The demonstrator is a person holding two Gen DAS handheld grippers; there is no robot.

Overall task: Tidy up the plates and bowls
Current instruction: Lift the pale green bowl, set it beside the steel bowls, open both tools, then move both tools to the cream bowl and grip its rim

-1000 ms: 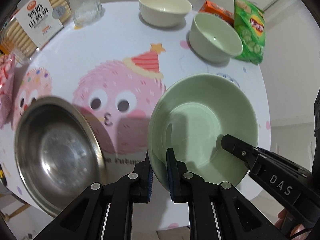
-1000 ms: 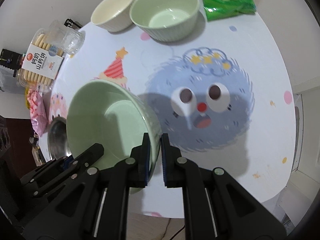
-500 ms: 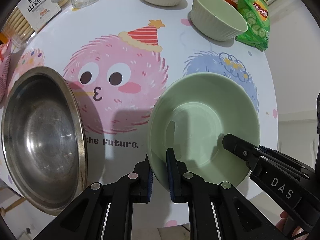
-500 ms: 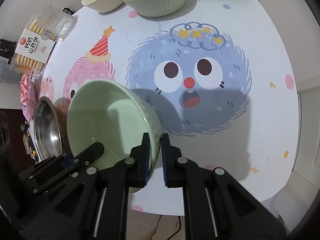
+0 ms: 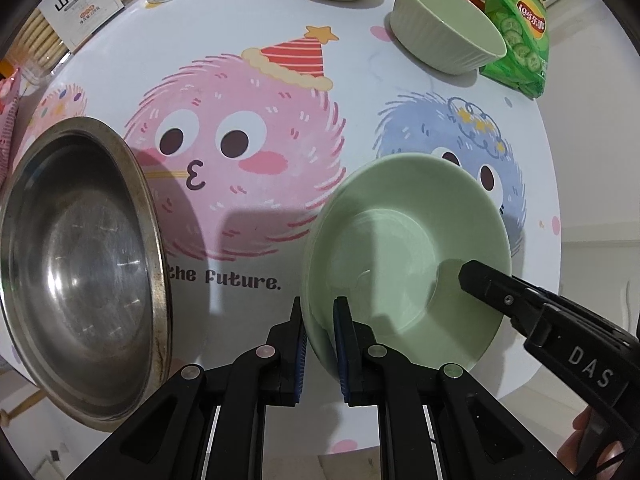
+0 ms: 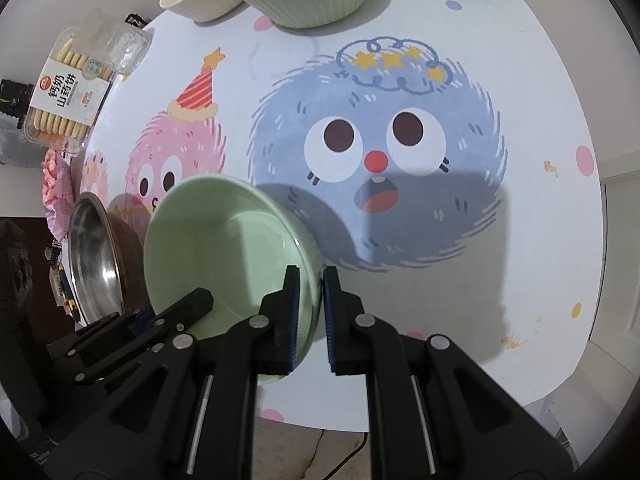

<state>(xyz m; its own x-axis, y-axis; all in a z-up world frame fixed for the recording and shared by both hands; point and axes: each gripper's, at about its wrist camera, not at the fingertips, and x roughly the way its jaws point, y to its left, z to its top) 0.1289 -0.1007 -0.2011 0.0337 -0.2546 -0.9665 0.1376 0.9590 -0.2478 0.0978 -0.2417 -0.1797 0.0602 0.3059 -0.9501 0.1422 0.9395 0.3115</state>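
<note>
Round table (image 5: pixel 360 80) with cartoon monster print. Left hand-held gripper (image 5: pixel 320 308) pinches the near-left rim of a shallow green plate (image 5: pixel 408 248); right hand-held gripper (image 6: pixel 308 280) clamps its opposite rim. Both nearly closed on it. Plate sits over the table's front edge, steel bowl (image 5: pixel 76 264) to its left, two bowls (image 5: pixel 444 36) far back.

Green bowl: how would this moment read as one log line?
left gripper: shut on green bowl rim | right gripper: shut on opposite rim
</note>
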